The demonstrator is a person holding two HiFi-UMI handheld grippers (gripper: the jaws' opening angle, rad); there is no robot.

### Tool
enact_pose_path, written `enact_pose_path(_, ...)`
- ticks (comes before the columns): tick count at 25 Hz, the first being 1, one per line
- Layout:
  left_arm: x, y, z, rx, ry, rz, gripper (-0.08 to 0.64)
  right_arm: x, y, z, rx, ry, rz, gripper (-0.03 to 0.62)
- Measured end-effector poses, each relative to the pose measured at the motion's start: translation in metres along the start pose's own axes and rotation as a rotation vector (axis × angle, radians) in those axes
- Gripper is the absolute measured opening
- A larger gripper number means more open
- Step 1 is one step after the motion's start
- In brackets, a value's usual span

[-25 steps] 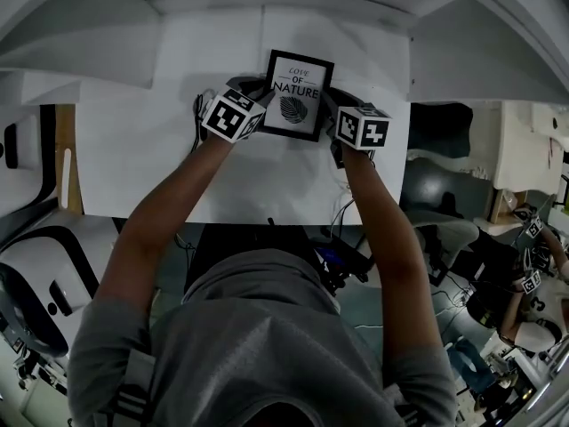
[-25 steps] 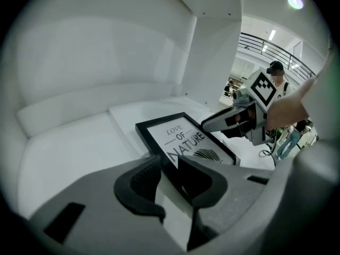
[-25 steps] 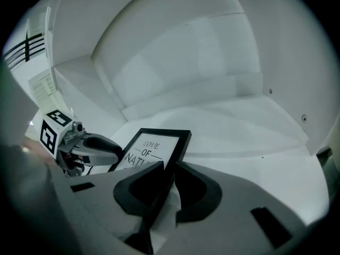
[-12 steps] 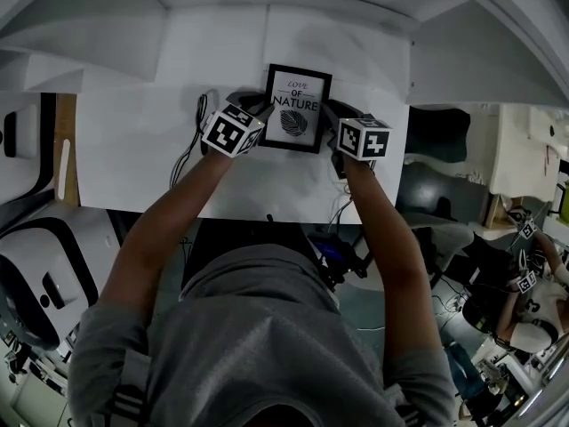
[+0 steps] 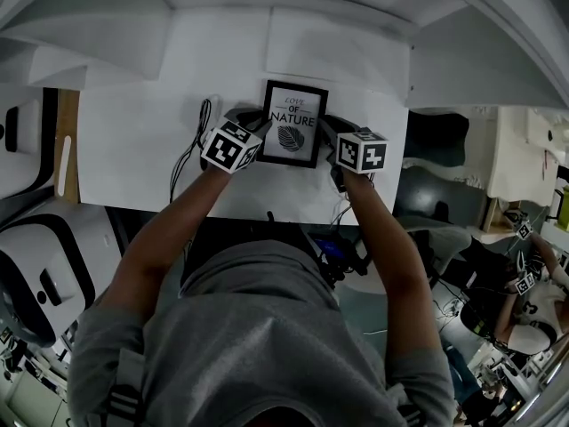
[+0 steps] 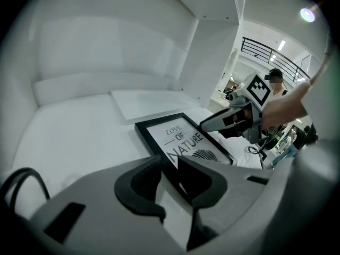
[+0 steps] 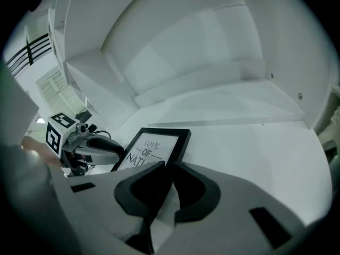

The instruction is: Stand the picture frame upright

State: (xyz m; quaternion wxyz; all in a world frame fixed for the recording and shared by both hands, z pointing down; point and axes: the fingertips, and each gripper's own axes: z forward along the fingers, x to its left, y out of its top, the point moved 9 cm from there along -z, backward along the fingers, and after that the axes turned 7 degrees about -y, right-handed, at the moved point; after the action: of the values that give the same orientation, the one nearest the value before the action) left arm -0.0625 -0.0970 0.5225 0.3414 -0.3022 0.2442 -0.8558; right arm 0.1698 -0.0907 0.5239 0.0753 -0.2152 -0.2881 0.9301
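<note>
**Frame pinched on both sides, not upright yet**

Picture frame (image 5: 292, 124) is at upper centre of the head view, over the white worktop (image 5: 124, 140). Its print faces up toward the camera, so it's leaning back or near flat, not standing.

Left gripper (image 5: 256, 121) is closed on the frame's left side edge and right gripper (image 5: 325, 132) on its right edge. Each gripper view shows the black moulding wedged between the pads. The symmetric pinch makes sense: it stops the frame twisting while it's tipped.

White shows under the frame in both gripper views, so the near end looks lifted. Can't tell if the far edge touches the worktop.

My read: mid-step — next is rotating it up onto its base. No stand is visible, so it may tip.
</note>
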Motion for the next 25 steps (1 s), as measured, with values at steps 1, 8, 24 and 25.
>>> enact_pose_path(1, -0.002, -0.002, -0.001, 0.003, -0.001, -0.002, 0.101, 0.0, -0.002, -0.001, 0.008, 0.006, -0.001, 0.069)
enact_pose_path(8, -0.015, -0.021, -0.007, 0.015, -0.013, -0.01, 0.101, 0.005, -0.021, -0.008, 0.069, 0.053, -0.019, 0.064)
enact_pose_path(24, -0.041, -0.054, -0.028, 0.042, -0.033, -0.026, 0.101, 0.021, -0.06, -0.028, 0.156, 0.167, -0.019, 0.054)
enact_pose_path(25, -0.042, -0.056, -0.029, 0.044, -0.034, -0.029, 0.101, 0.022, -0.063, -0.028, 0.159, 0.173, -0.017, 0.054)
